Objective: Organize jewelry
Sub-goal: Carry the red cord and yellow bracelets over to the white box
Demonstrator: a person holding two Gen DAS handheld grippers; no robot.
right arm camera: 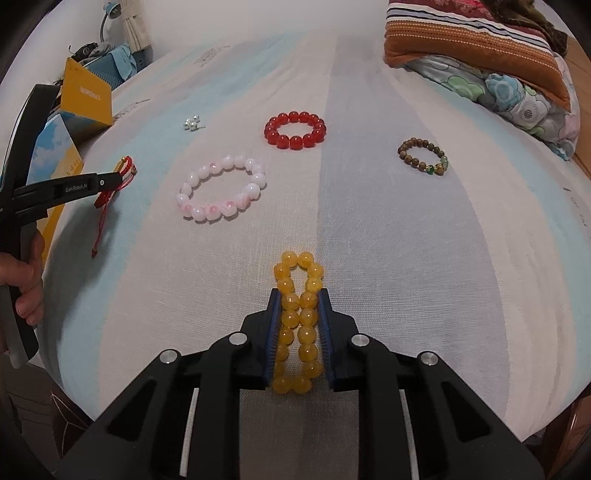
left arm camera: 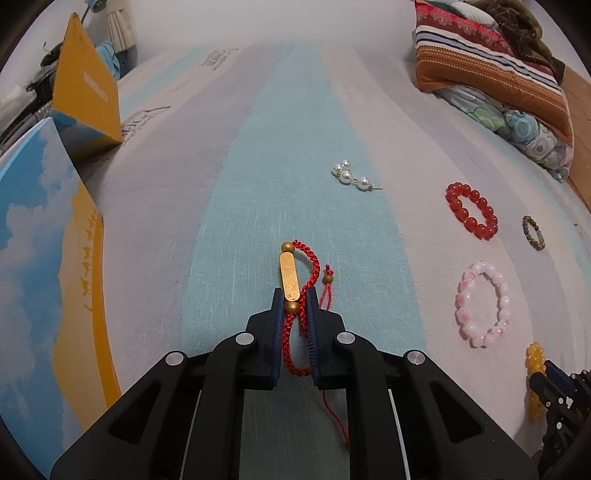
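Looks like home bedroom to me: striped bed sheet [right arm camera: 369, 229] under my fingers, folded blankets [right arm camera: 480, 48] stacked far right, lamp [right arm camera: 110, 11] far left.

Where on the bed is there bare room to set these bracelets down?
Free: the striped sheet right of the yellow bead bracelet, below the brown wooden bead bracelet; also the far stretch toward the striped pillow. Crowded: the band from pearl earrings through pink and red bead bracelets.

Bead bracelet [right arm camera: 296, 130] behind larger bracelet [right arm camera: 222, 189]; earrings [right arm camera: 192, 123] left.
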